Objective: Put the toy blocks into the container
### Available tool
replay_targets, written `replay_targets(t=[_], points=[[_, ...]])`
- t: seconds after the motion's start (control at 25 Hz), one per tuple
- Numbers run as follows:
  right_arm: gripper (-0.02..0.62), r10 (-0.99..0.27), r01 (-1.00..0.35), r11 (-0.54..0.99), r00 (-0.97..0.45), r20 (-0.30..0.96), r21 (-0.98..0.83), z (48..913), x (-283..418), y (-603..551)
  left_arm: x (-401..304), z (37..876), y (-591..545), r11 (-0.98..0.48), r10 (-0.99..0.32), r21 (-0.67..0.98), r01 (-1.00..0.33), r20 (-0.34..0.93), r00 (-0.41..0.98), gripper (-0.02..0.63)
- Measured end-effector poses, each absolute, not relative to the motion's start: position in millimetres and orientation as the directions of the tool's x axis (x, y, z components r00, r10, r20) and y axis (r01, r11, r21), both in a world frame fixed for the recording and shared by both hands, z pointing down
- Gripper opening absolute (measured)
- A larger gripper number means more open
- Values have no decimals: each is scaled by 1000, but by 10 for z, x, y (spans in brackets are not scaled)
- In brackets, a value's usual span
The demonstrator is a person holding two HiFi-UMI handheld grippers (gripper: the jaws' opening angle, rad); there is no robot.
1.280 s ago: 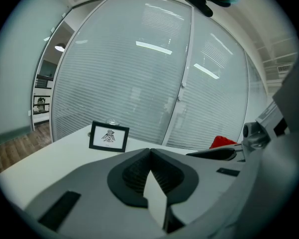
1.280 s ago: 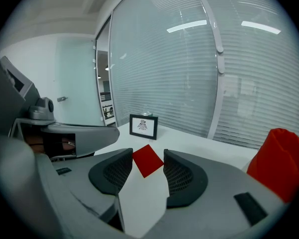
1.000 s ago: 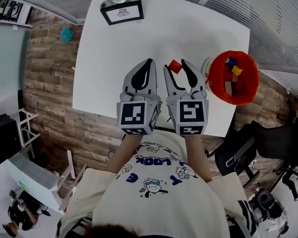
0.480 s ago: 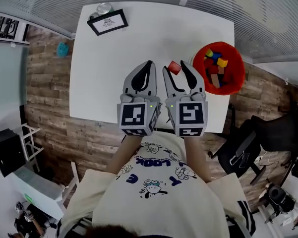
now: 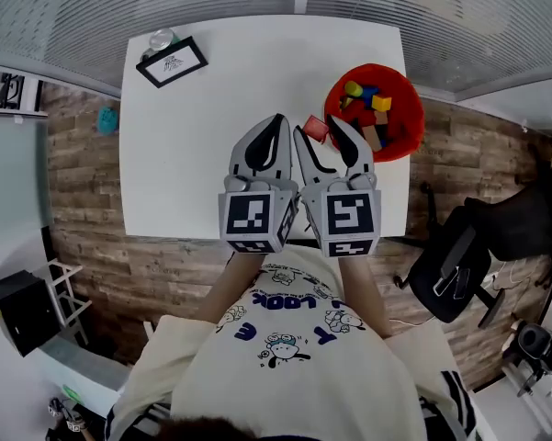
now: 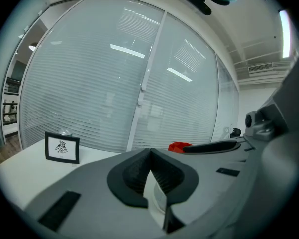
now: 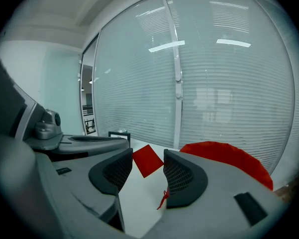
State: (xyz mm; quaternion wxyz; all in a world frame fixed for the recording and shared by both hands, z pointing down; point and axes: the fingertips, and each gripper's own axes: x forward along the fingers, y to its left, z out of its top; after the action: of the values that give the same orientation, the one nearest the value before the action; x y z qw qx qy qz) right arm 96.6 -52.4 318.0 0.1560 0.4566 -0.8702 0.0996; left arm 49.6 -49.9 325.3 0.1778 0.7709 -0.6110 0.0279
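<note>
Item: red block [image 5: 315, 129], one, tilted onto a corner, clamped between the two pads of my right gripper [image 7: 147, 153], whose jaws stand wide around it. Position: over the desk's [image 5: 211, 136] far right part, just beside the left rim of the container [image 5: 405, 123], not inside it. Container: red, round, open-topped, at the desk's far right corner; contents, several blocks [image 5: 368, 108] in yellow, blue and wood tones. My left gripper [image 6: 149, 153]: jaws closed tip to tip, nothing between them, level with the right one and just to its left. Desk: white, square, otherwise bare in the middle. Far left corner: a black frame [image 5: 170, 61] with a white print, and behind it a small clear round thing [image 5: 159, 38] I cannot identify.
</note>
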Motion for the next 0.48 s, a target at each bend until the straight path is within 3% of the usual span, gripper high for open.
replay_targets(t=[0.48], points=[[196,-823,-878,479,-454,342,-12,3089,1497,-538,951,3165,-528,-272,-915,238,-932,236,327,31]])
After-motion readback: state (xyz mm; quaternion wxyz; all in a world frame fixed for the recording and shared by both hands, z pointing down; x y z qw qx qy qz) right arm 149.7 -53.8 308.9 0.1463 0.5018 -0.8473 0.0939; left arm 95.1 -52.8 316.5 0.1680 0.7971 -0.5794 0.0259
